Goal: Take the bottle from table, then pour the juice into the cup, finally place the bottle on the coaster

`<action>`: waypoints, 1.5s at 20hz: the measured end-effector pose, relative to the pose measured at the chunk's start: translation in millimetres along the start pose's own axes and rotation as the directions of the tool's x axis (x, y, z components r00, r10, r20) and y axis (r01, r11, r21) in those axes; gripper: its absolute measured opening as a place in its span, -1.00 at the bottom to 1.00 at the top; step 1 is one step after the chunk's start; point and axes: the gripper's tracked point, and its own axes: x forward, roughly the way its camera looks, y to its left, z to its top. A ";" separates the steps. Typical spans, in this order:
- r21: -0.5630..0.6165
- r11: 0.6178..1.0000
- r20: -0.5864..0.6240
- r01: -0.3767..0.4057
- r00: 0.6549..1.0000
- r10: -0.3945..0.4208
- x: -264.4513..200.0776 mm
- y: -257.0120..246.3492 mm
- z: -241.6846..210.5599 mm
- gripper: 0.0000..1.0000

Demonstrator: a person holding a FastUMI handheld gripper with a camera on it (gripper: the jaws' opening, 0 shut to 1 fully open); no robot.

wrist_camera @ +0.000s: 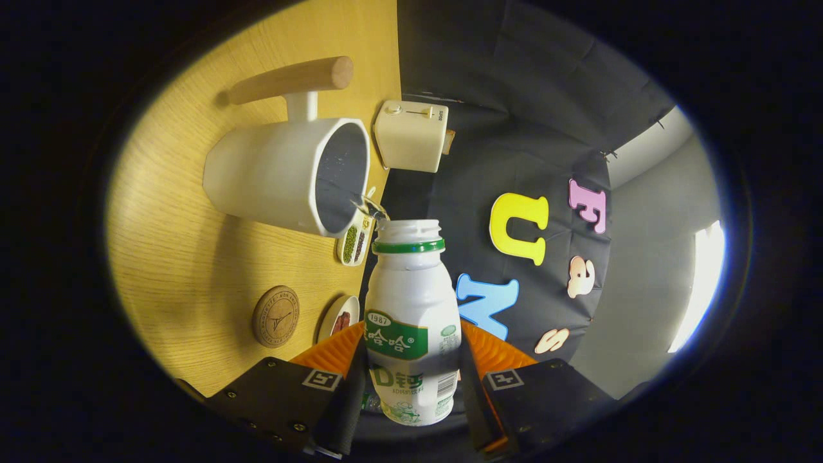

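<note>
Gripper view: gripper [411, 366] fingers clamped on the uncapped bottle [411, 321], its long axis tipped with the mouth just beside the cup [289, 173] rim, liquid streaming in; coaster [276, 316] nearby on table [173, 257].

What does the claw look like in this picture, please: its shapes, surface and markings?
The claw has two wide, ribbed fingers, one on each side of the bottle. Behind each finger sits a blocky black mount with visible screws. Each mount carries a small square black-and-white tag marker near the finger. No cables can be seen.
</note>
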 end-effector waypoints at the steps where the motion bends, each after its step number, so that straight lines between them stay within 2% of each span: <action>1: -0.006 1.000 0.000 0.001 1.000 -0.001 0.3 -1.5 2.2 0.34; 16: -0.097 0.995 0.006 0.037 0.999 -0.036 -0.2 -19.4 4.6 0.34; 30: -0.220 0.974 0.005 0.055 0.998 -0.055 -1.6 -31.5 7.4 0.33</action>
